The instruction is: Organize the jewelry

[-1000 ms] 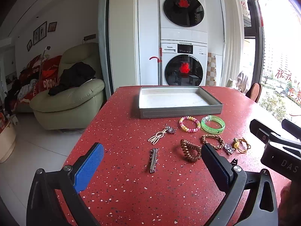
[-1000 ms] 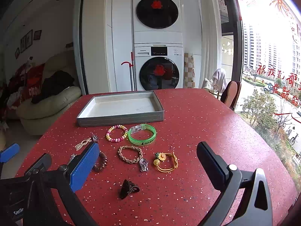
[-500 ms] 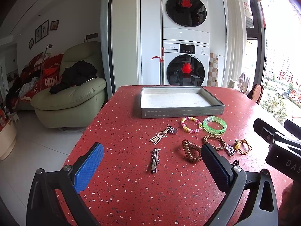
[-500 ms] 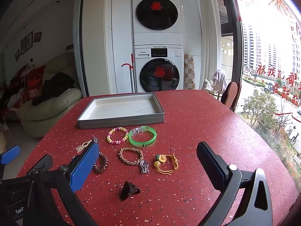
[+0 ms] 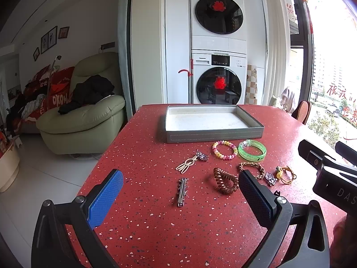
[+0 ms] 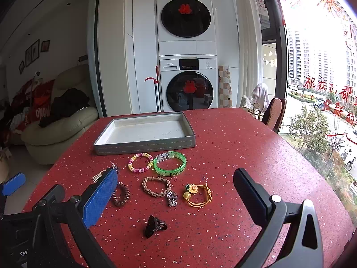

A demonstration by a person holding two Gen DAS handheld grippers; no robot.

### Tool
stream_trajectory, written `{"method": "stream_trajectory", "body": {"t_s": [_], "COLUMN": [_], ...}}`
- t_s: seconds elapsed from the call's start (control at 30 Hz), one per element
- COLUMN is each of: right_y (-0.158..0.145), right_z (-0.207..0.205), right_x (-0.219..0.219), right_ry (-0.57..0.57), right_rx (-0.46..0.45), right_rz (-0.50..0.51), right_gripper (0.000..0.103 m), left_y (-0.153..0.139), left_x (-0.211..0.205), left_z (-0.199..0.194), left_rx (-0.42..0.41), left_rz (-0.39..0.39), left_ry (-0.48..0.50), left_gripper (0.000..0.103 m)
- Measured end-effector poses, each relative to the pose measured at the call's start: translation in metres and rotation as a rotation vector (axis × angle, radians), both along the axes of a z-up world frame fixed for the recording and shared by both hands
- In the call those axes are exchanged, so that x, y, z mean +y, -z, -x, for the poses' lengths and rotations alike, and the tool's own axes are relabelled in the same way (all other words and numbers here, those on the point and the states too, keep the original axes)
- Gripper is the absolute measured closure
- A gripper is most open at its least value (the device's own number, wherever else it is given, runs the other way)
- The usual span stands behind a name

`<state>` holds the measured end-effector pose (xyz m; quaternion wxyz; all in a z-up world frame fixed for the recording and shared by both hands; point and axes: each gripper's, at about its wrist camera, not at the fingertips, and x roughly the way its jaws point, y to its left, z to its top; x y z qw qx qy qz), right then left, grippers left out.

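Over the last second I've only lifted both views a touch, left gripper (image 5: pixel 180 197) and right gripper (image 6: pixel 175 197) fingers released and holding nothing, jewelry like the green bangle (image 6: pixel 169 163) still on the tabletop (image 6: pixel 234 151) before the unfilled tray (image 6: pixel 145 144).

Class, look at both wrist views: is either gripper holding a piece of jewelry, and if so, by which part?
Nothing is held. The left gripper and right gripper both have open, empty jaws above the red speckled table.

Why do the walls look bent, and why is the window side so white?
Both wrist views use fisheye lenses, so straight edges bow near the borders; daylight overexposes the window in the right wrist view and likewise in the left wrist view, while the table and tray stay sharp and evenly lit.
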<state>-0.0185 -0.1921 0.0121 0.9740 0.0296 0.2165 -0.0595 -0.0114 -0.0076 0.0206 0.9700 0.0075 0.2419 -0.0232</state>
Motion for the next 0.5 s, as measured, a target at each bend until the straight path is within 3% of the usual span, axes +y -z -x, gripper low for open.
{"method": "stream_trajectory", "body": {"t_s": [0.5], "right_y": [-0.0009], "right_z": [-0.0004], "right_x": [0.0015], "right_ry": [-0.005], "right_rx": [-0.002], "right_rz": [-0.004], "right_gripper": [0.000], "left_y": [0.0000], "left_x": [0.0015], "left_z": [0.0007], "left_rx": [0.000], "left_rz": [0.002], "left_ry": [-0.002], "left_gripper": [0.000]}}
